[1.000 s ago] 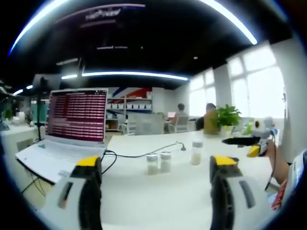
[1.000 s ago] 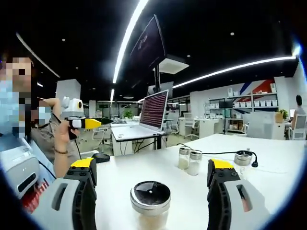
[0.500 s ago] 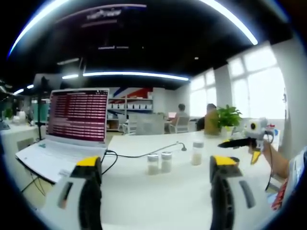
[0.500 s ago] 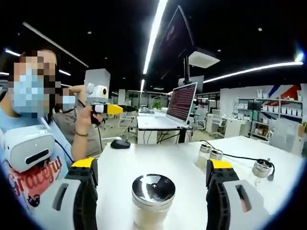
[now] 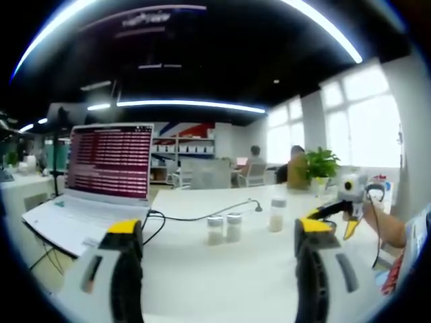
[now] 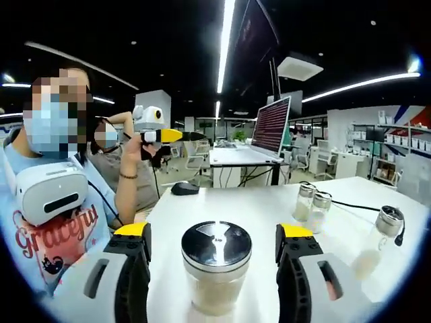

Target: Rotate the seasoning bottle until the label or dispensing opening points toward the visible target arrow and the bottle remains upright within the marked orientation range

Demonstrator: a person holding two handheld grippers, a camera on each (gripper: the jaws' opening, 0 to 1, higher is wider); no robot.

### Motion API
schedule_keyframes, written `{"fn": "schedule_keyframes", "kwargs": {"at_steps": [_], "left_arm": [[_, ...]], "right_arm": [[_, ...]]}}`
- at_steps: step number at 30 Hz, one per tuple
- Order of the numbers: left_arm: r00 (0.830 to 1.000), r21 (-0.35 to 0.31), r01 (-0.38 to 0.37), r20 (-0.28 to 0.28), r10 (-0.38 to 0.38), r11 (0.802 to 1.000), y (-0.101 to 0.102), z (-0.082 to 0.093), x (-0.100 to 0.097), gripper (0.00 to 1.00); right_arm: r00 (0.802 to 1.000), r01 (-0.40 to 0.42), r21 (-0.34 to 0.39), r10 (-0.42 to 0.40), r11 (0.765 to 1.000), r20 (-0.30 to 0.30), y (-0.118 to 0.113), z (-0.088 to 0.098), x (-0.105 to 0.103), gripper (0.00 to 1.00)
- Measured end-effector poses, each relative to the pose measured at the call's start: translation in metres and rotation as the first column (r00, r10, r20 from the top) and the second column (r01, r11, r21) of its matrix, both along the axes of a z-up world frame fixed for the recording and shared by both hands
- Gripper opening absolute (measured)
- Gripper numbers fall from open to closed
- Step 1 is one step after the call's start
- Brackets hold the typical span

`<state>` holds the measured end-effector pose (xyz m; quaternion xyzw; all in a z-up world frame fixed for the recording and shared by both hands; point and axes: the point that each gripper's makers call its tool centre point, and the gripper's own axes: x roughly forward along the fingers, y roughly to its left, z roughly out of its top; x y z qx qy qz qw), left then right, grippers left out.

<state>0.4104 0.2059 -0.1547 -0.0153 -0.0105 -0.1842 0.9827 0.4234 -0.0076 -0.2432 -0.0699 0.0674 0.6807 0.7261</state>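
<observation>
- The right gripper [image 6: 212, 269] stood with jaws spread on either side of the seasoning bottle [image 6: 216, 267], not touching it; the bottle sat at 6 o'clock in the right gripper view on the white table [image 6: 249, 212].
- The left gripper [image 5: 219, 262] was open, jaws holding nothing, facing a laptop [image 5: 94, 182] at 9 o'clock.
- The bottle stood upright, long axis vertical, metal cap up; its label was unreadable.
- "Grateful" showed on the person's shirt [image 6: 50, 235].

White counter [image 6: 202, 215], steel-lidded glass seasoning bottle [image 6: 216, 267] upright, two small glass shakers [image 6: 312, 207] side by side, another jar [image 6: 379, 239], black cable [image 5: 202, 215], black mouse [image 6: 184, 188], open white laptop [image 5: 94, 188]
</observation>
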Motion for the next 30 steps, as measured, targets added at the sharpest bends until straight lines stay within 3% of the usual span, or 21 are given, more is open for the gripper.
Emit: {"fn": "schedule_keyframes", "kwargs": {"at_steps": [9, 16, 30], "left_arm": [[1.000, 0.003, 0.005, -0.002, -0.005, 1.000, 0.0020, 0.0018, 0.0002, 0.99], [1.000, 0.001, 0.009, -0.013, -0.009, 1.000, 0.0023, -0.0002, 0.0030, 0.99], [1.000, 0.006, 0.011, -0.015, -0.011, 1.000, -0.0005, -0.0007, -0.0014, 0.99]], "right_arm": [[0.999, -0.040, 0.004, 0.040, 0.999, -0.037, 0.0014, -0.0080, -0.0045, 0.56], [0.999, -0.041, -0.001, 0.041, 0.999, -0.010, 0.0020, -0.0097, -0.0041, 0.42], [1.000, -0.022, -0.003, 0.022, 1.000, 0.002, -0.0016, -0.0097, -0.0012, 0.41]]}}
